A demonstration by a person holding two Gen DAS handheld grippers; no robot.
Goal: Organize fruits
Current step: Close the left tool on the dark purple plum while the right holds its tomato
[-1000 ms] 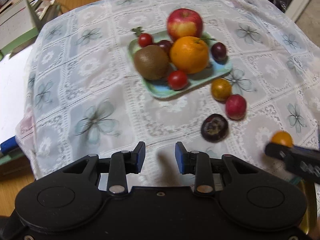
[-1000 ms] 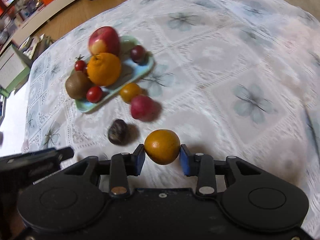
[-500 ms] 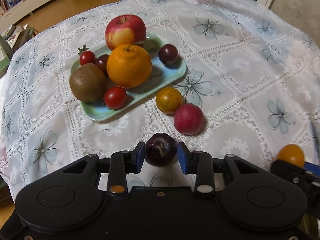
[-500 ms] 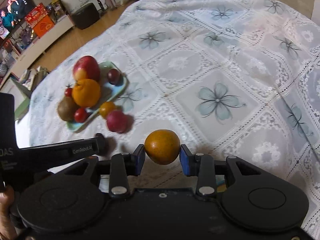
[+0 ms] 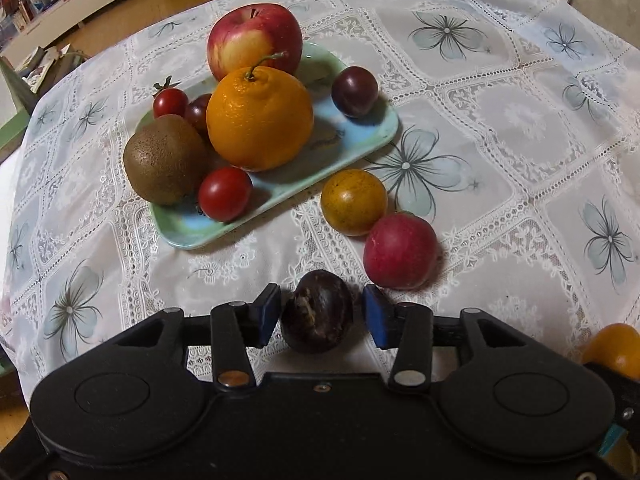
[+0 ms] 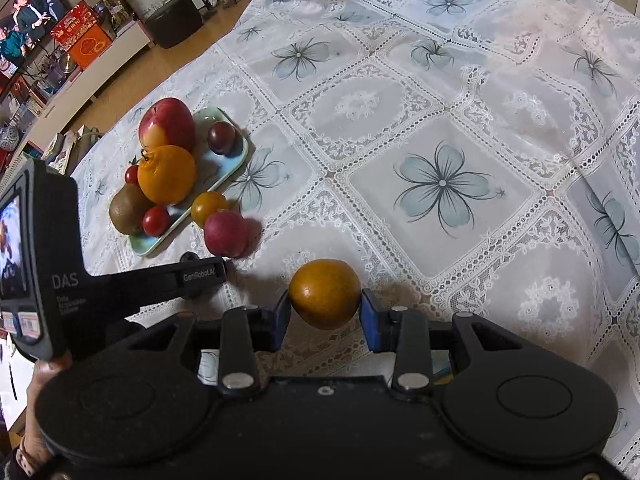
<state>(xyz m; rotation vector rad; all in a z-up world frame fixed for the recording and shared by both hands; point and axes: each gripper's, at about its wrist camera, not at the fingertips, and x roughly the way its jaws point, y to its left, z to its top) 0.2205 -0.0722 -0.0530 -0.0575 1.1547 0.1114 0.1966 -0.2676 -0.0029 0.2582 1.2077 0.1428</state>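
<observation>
A dark brown round fruit (image 5: 317,314) lies on the lace tablecloth between the blue pads of my left gripper (image 5: 320,306), which is open and straddles it with a small gap on the right. My right gripper (image 6: 325,308) is shut on a small orange (image 6: 325,292), held just above the cloth. A pale green tray (image 5: 384,130) holds an apple (image 5: 254,38), a large orange (image 5: 260,118), a kiwi (image 5: 164,158), cherry tomatoes and a plum (image 5: 354,90). A yellow-orange fruit (image 5: 354,202) and a red plum (image 5: 400,250) rest on the cloth beside the tray.
The tablecloth (image 6: 440,184) stretches bare to the right of the fruit. In the right wrist view the left gripper's body (image 6: 52,264) and a hand fill the left side. A wooden floor, a low shelf and boxes (image 6: 84,40) lie beyond the table's far edge.
My left gripper moved forward and to the right until the dark fruit sat between its fingers, and the fingers spread a little wider. The right gripper drew back, still gripping the small orange.
</observation>
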